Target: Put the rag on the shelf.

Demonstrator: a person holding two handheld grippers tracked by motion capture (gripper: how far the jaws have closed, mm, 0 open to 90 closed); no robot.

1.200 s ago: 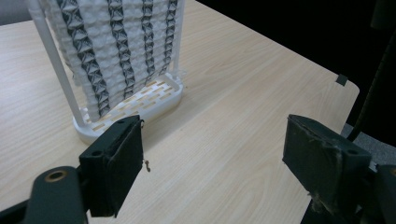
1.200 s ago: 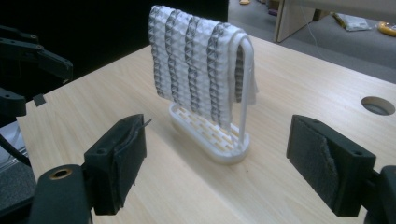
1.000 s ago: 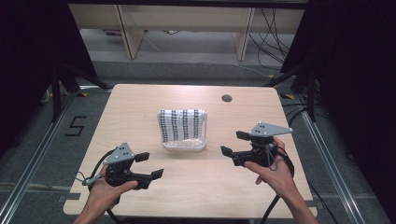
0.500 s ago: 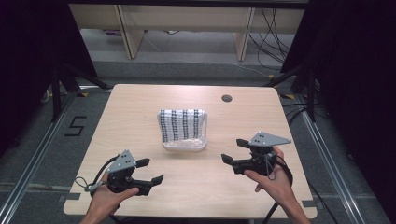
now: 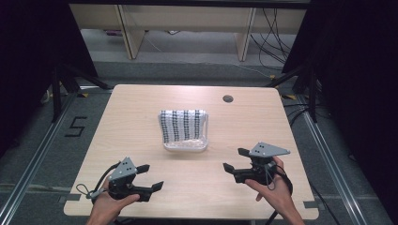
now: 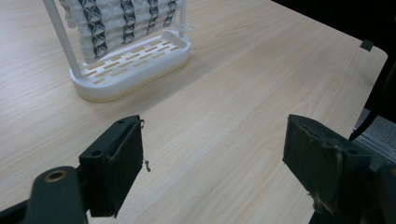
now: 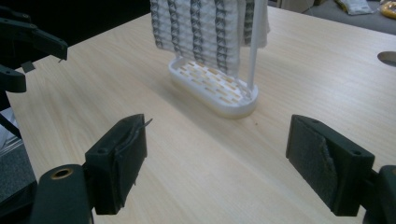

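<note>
- Both grippers have drawn back toward the near edge of the table (image 5: 141,101) since the earlier frames, away from the cloth
- Patterned cloth (image 5: 183,124) hangs over a white rack (image 5: 185,144) at the table's middle, well apart from either gripper; its width runs left to right
- From the left gripper (image 5: 149,177) the rack lies far and to the right; from the right gripper (image 5: 236,159) it lies far and to the left, and this one looks slightly nearer
- Left gripper's jaws stand wide apart, holding nothing
- Right gripper's jaws likewise wide apart and empty
- A dark round hole (image 5: 228,98) sits at the far right of the table
</note>
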